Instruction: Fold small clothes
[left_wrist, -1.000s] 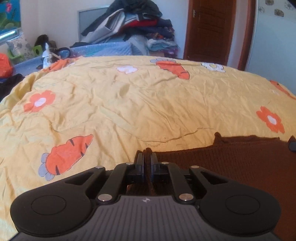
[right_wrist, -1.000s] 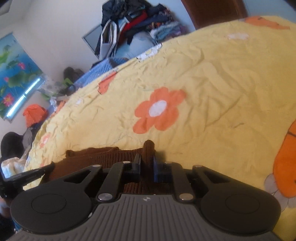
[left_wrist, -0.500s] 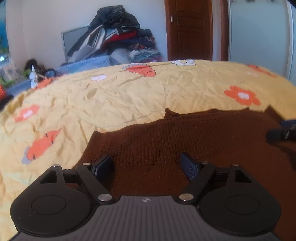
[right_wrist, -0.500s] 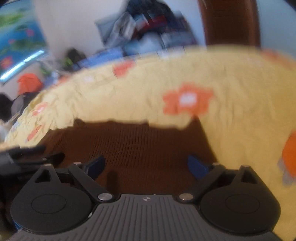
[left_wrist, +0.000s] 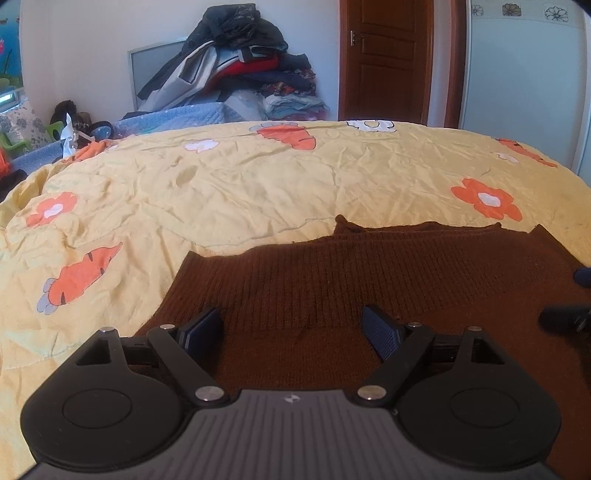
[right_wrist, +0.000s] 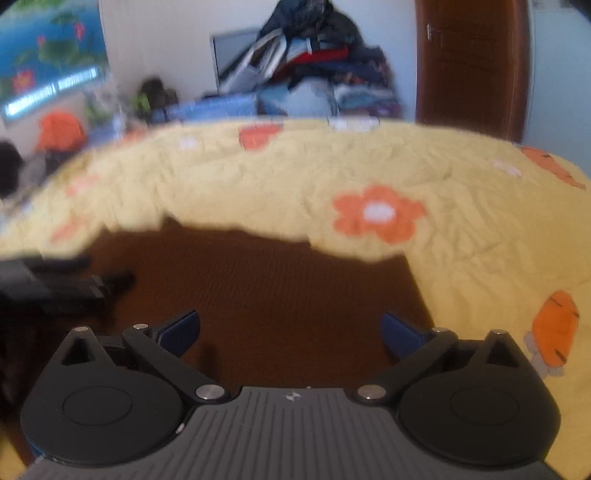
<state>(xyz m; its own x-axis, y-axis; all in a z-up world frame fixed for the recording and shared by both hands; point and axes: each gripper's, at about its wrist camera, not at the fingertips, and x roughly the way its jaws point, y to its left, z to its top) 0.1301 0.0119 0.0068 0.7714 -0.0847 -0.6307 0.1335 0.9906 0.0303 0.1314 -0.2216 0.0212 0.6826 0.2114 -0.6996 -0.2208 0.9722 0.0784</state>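
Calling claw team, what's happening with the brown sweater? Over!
Left claw and right claw opening, pinching nothing. Brown sweater lies flat on yellow quilt. Nothing in the way.

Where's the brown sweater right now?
The brown sweater lies flat on the yellow quilt, directly beneath both grippers in both wrist views.

The room is bright with soft daylight. In the left wrist view the picture is sharp: wrinkles in the yellow quilt (left_wrist: 258, 192) cast fine shadows, and the ribbing of the brown sweater (left_wrist: 369, 280) reads clearly. The right wrist view is smeared by motion blur; the sweater's edge, the quilt's flowers and the heap of clothes (right_wrist: 314, 59) at the top are soft. Both views bulge like a fisheye, curving the bed's far edge, with dark corners. The door (left_wrist: 388, 59) shows a mild sheen.
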